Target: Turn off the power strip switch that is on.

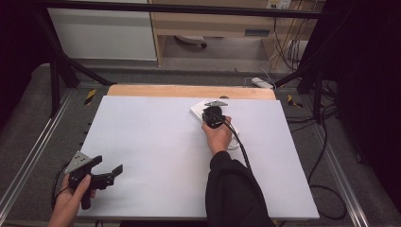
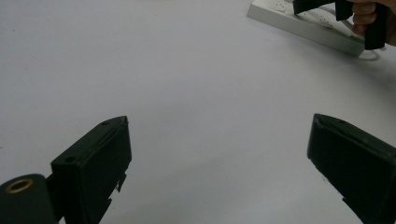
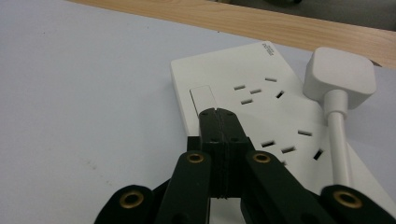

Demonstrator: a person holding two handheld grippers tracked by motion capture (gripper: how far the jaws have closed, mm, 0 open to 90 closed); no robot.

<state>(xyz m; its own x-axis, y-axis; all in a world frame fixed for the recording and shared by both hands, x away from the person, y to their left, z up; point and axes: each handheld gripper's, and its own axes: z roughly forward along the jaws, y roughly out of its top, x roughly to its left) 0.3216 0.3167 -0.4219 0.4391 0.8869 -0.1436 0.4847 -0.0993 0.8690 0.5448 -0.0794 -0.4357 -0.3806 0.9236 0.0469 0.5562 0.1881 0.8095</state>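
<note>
Closed black fingers [image 3: 218,114] on white plastic power strip [image 3: 261,98] (rocker switch), flat matte tbl [image 1: 151,137]

I'm seeing my left gripper [image 1: 108,166] hovering over the near-left corner of the white table [image 1: 151,151], its jaws standing wide apart. My right gripper [image 1: 213,112] is reaching far across, sitting over a white power strip [image 1: 197,109] near the wooden back edge [image 1: 189,91], cable [image 1: 239,142] trailing along my black sleeve [image 1: 234,189].
</note>
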